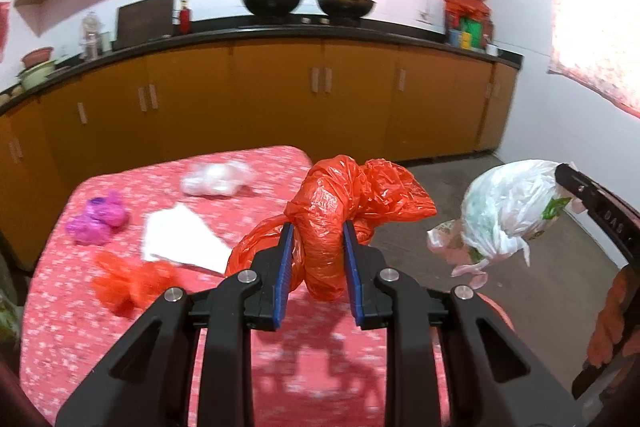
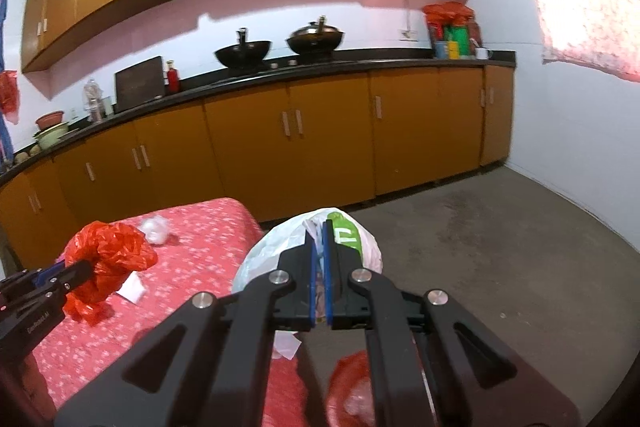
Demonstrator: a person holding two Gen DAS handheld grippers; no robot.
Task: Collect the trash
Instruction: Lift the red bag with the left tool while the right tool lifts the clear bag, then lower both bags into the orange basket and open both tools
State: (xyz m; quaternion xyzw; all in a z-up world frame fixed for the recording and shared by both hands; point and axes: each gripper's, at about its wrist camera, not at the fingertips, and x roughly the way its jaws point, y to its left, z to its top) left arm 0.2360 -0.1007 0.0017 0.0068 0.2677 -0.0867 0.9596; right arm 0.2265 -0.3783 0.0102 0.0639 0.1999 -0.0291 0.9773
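Spreading under everything, the red flower-print cloth-covered bench (image 1: 120, 307) carries a white paper sheet (image 1: 176, 239), a crumpled red bag (image 1: 128, 283), a purple wad (image 1: 98, 219) and a clear wad (image 1: 218, 179). The right tongs (image 2: 319, 267), nearly closed, pinch a white plastic carrier bag (image 2: 260, 251) beside the bench. The left tongs (image 1: 316, 247) clamp a knotted orange plastic bag (image 1: 340, 203) above it.

Left tool (image 1: 317, 231) clamped a crumpled orange bag (image 1: 344, 203) above the red-clothed desk (image 1: 80, 327). On the desk lay a purple wad (image 1: 98, 219), white paper (image 1: 180, 235), a clear plastic wad (image 1: 218, 179) and another orange scrap (image 1: 132, 283). Off right, the other tool (image 1: 592, 199) held a white bag (image 1: 508, 215) over the floor (image 1: 540, 275).
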